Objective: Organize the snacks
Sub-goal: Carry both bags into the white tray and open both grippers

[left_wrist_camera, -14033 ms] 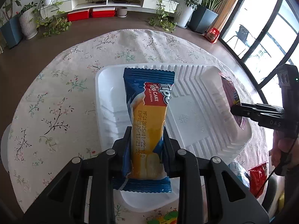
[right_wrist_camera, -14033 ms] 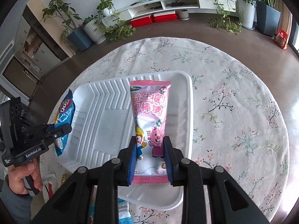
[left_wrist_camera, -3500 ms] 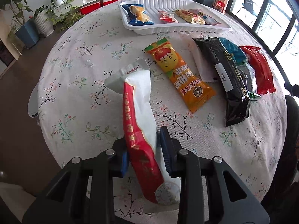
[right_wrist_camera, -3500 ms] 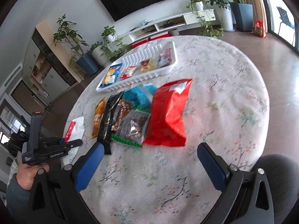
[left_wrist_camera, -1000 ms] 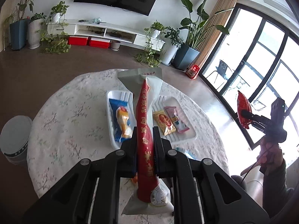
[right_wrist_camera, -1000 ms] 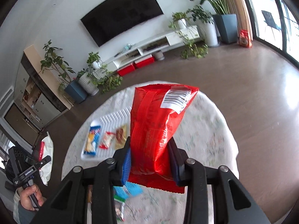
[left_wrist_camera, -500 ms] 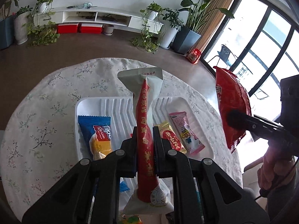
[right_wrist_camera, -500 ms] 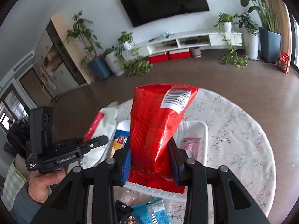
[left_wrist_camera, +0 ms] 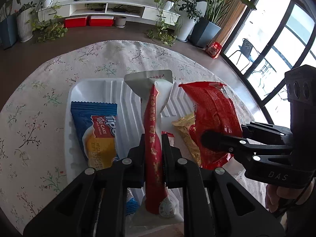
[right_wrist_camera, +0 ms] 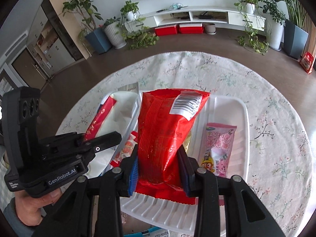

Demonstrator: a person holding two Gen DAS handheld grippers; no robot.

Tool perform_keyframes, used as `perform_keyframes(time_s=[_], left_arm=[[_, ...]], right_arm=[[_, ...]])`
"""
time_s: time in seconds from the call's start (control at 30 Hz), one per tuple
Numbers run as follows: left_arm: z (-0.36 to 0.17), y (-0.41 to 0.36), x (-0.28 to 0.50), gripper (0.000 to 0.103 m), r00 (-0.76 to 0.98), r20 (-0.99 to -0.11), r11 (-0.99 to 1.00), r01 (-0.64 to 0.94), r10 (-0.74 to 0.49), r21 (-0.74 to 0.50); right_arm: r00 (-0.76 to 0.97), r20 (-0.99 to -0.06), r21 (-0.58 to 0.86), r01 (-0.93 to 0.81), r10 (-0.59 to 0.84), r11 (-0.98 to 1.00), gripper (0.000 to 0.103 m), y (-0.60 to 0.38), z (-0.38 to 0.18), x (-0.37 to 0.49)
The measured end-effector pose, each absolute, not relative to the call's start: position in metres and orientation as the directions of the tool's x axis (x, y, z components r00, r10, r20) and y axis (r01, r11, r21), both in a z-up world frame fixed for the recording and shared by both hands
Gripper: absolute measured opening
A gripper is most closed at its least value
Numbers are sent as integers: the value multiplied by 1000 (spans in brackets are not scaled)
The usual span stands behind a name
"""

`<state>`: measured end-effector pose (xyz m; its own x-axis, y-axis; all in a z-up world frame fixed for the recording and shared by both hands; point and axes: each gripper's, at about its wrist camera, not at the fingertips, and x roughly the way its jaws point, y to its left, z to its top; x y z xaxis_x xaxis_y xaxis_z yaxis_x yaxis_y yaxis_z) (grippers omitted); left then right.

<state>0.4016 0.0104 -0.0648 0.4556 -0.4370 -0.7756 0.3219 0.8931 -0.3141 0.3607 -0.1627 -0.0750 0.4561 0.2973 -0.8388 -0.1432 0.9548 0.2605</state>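
Left gripper [left_wrist_camera: 153, 148] clamped on the white-and-red packet [left_wrist_camera: 153, 118], right gripper [right_wrist_camera: 160, 164] clamped on the red bag [right_wrist_camera: 164, 130], both held upright just above the white tray [right_wrist_camera: 240, 106] ahead, likely for dropping into free slots.

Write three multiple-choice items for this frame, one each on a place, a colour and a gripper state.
1. Where does the pink snack packet lie?
A. In the white tray
B. On the floor
C. On the TV shelf

2. What colour is the roll cake wrapper?
A. Green
B. Blue
C. Black

3. What is the right gripper doing?
A. Hanging open and empty
B. Clamping a pink packet
C. Clamping the red snack bag

Answers:
1 A, it rests on the tray's ribbed floor at the right end.
2 B, blue with a yellow cake picture.
3 C, both pads press the bag's lower part.
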Motion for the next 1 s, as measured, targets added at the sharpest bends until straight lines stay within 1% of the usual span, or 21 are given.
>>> perform_keyframes(time_s=[0.17, 0.47, 0.53, 0.57, 0.73, 0.8, 0.87, 0.97, 1.0], left_arm=[[-71, 12, 407, 12, 469, -769, 897, 303, -434, -322], [-82, 9, 414, 13, 462, -781, 904, 288, -420, -316], [-85, 10, 417, 13, 455, -791, 909, 278, -409, -310], [-87, 10, 417, 13, 447, -798, 911, 271, -405, -310], [-90, 15, 417, 13, 452, -791, 910, 253, -411, -328], [-88, 15, 415, 14, 455, -790, 910, 251, -412, -331], [-87, 15, 414, 16, 457, -788, 910, 248, -412, -332], [-85, 17, 408, 31, 466, -776, 904, 247, -426, -348], [-82, 17, 406, 45, 470, -770, 902, 249, -431, -353]], right_arm=[[436, -852, 263, -123, 290, 957, 38, -164, -89, 359], [436, -853, 254, -136, 288, 958, 40, -159, -90, 356], [435, -853, 256, -132, 288, 958, 42, -159, -89, 357], [431, -854, 264, -124, 292, 956, 44, -161, -89, 358], [428, -854, 274, -112, 296, 955, 49, -162, -87, 358], [429, -854, 276, -106, 295, 955, 54, -164, -87, 357], [432, -851, 286, -97, 300, 953, 58, -167, -86, 356], [440, -846, 293, -86, 301, 952, 61, -171, -81, 355], [445, -843, 296, -84, 301, 952, 64, -172, -79, 353]])
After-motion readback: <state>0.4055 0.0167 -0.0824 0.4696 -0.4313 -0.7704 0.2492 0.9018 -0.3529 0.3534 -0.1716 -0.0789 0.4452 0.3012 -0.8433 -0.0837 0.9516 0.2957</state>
